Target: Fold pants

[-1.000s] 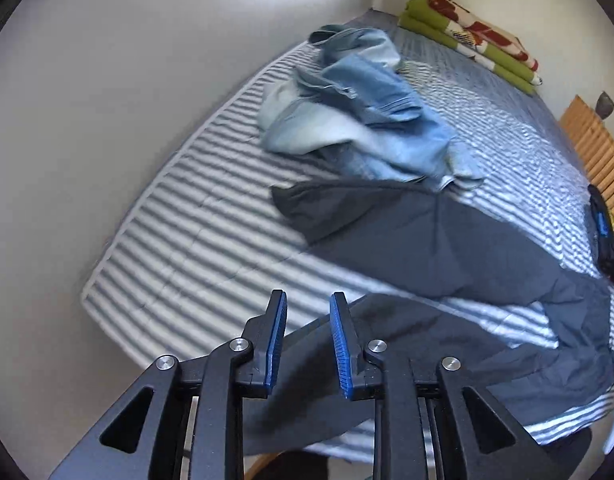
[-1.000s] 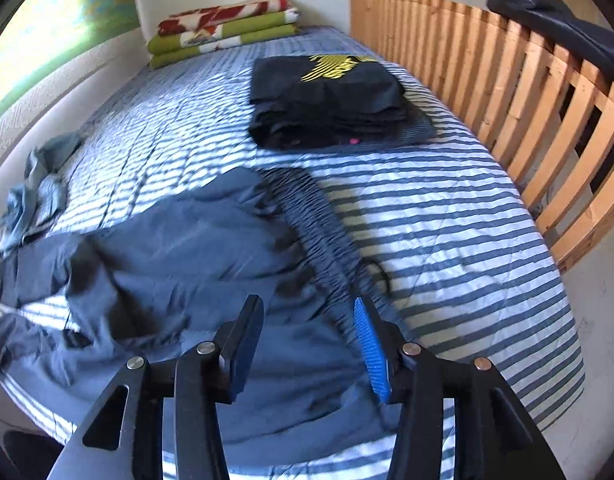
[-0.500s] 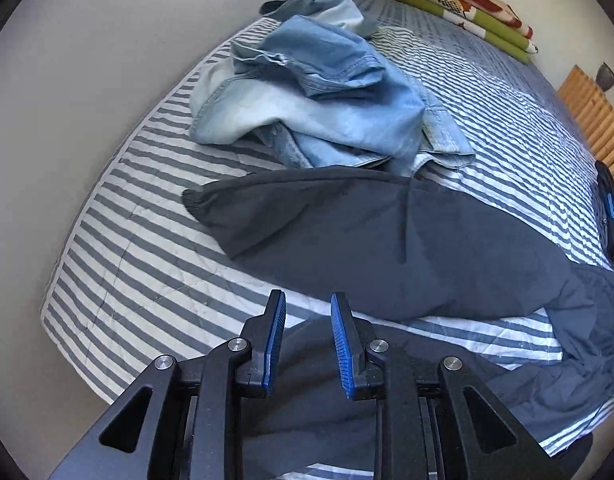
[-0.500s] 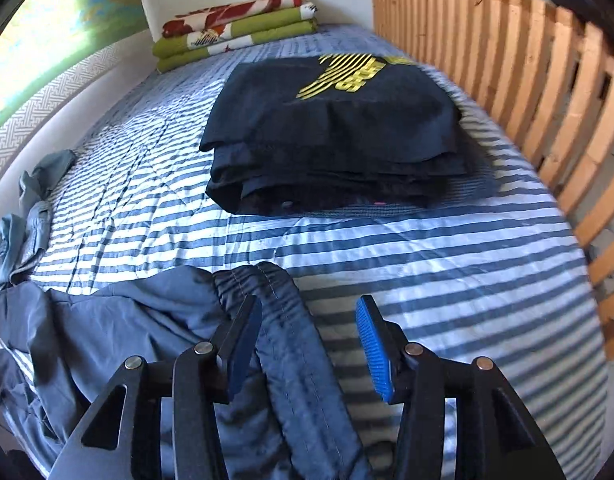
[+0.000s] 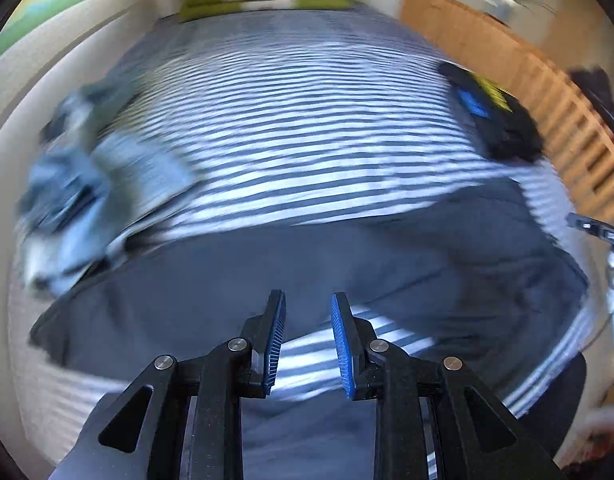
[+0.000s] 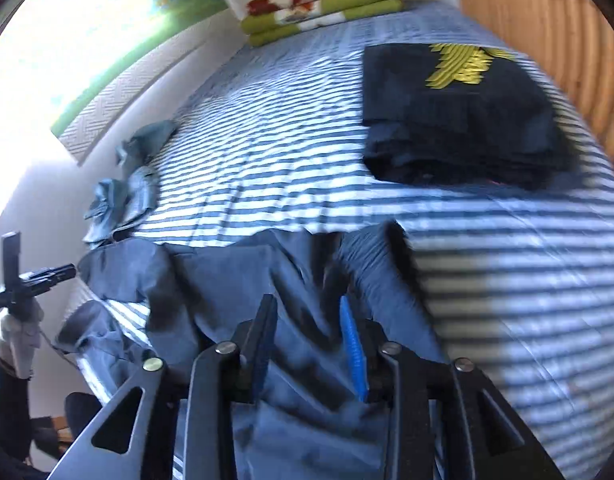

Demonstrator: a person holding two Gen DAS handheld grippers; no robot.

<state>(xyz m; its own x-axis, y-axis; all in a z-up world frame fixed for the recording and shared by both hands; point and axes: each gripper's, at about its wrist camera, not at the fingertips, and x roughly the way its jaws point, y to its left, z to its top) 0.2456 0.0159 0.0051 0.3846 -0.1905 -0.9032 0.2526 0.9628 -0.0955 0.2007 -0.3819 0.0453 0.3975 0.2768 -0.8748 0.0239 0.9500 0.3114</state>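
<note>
The dark grey pants (image 6: 243, 280) are sprawled unfolded across the near end of the bed (image 6: 291, 148), legs running off toward the left side, waistband bunched up by the right gripper (image 6: 307, 344). That gripper's fingers are spread, with the pants fabric right between and under them; can't tell if they actually touch it. The left gripper (image 5: 307, 340) is also spread, nothing in it, hanging over the gap between the two legs where stripes show through. Left view is pretty blurry.

The bed has a blue-and-white striped cover. A folded black garment with a yellow print (image 6: 459, 116) sits toward the right, near the wooden slatted bed rail (image 6: 547, 28). A crumpled denim pile (image 5: 79, 200) lies along the left edge by the white wall (image 6: 59, 184). Folded green and red blankets (image 6: 323, 8) are stacked at the far end.
</note>
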